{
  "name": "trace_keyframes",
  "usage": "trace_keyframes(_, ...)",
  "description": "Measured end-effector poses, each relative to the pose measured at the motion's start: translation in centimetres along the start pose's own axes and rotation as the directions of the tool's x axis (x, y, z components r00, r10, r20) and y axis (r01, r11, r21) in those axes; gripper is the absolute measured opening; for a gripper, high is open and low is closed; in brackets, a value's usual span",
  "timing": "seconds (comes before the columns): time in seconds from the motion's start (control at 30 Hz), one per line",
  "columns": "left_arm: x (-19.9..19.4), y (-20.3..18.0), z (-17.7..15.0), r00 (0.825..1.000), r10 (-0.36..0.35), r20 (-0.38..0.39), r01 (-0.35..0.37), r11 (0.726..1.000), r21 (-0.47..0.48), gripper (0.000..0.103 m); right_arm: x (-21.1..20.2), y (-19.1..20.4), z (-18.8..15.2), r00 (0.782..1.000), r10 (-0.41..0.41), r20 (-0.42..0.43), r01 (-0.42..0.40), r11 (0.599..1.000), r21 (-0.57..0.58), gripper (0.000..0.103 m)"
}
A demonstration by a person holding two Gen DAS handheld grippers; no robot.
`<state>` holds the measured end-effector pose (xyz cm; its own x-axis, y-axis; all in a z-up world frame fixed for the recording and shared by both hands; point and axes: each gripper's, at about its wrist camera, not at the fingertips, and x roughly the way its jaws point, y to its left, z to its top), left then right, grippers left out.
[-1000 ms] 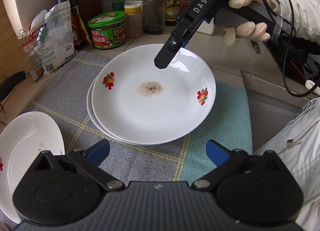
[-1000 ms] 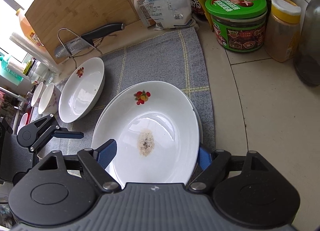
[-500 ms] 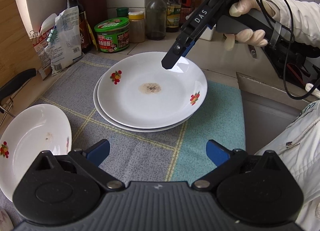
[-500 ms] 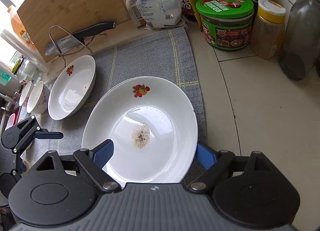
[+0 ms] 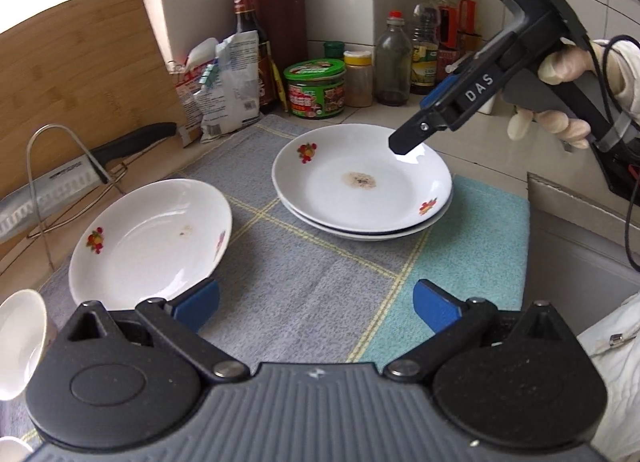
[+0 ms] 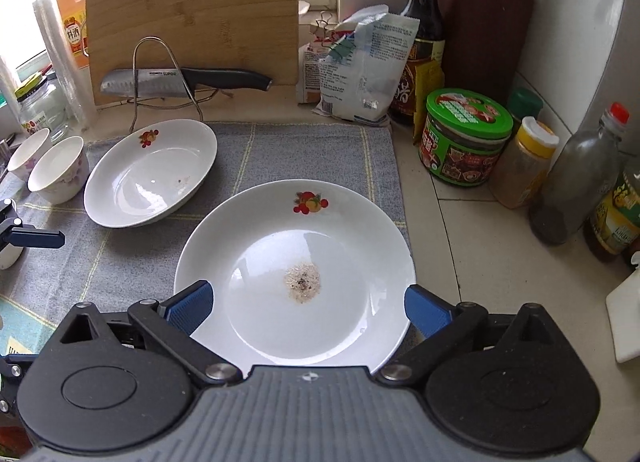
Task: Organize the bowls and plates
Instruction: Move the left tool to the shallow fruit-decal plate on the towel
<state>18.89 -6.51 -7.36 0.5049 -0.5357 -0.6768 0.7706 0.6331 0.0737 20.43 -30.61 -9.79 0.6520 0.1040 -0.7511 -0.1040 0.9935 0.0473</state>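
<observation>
Two white fruit-print plates are stacked (image 5: 362,185) on the grey mat; the top one (image 6: 296,274) has a brown stain at its centre. A third plate (image 5: 148,238) lies apart to the left, also in the right wrist view (image 6: 150,171). Two small white bowls (image 6: 58,169) stand at the mat's left end. My left gripper (image 5: 316,306) is open and empty above the mat, near the single plate's near rim. My right gripper (image 6: 308,308) is open and empty, hovering over the stack's right rim; it also shows in the left wrist view (image 5: 404,143).
A knife on a wire rack (image 5: 60,181) and a bamboo board (image 5: 80,73) stand at the left. Bags, a green-lidded jar (image 5: 315,87) and several bottles (image 5: 394,57) line the back wall. The sink edge (image 5: 580,201) is at the right. A white block (image 6: 624,318) lies right.
My left gripper has pulled back and swung left, so the single plate and the knife rack come into view. My right gripper has lifted and backed off over the stack's rim.
</observation>
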Motion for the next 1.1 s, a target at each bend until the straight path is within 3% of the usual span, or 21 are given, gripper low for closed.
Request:
trace_keyframes(0.2, -3.5, 1.5, -2.8, 0.989, 0.145, 0.004, -0.142, 0.977, -0.158, 0.102, -1.3, 4.9, -0.7, 0.995, -0.027, 0.096, 0.031, 0.999, -0.045, 0.103)
trace_keyframes(0.37, -7.3, 2.5, -5.4, 0.967, 0.254, -0.010, -0.249, 0.937, -0.247, 0.102, -1.4, 10.0, -1.7, 0.994, 0.000, 0.107, 0.011, 0.995, -0.099, 0.103)
trace_keyframes(0.5, -9.7, 3.5, -7.2, 0.953, 0.303, -0.010, -0.291, 0.905, -0.312, 0.102, -1.0, 13.8, -2.5, 0.994, 0.044, 0.101, -0.028, 0.988, -0.155, 0.103)
trace_keyframes(0.8, -11.4, 5.1, -9.2, 0.937, 0.348, -0.031, -0.331, 0.857, -0.395, 0.102, 2.4, 19.4, -2.5, 0.991, 0.126, 0.049, -0.111, 0.964, -0.241, 0.103)
trace_keyframes(1.1, -8.9, 6.7, -6.7, 0.928, 0.362, -0.089, -0.363, 0.826, -0.432, 0.102, 8.2, 19.5, -1.2, 0.992, 0.126, 0.027, -0.113, 0.951, -0.288, 0.103)
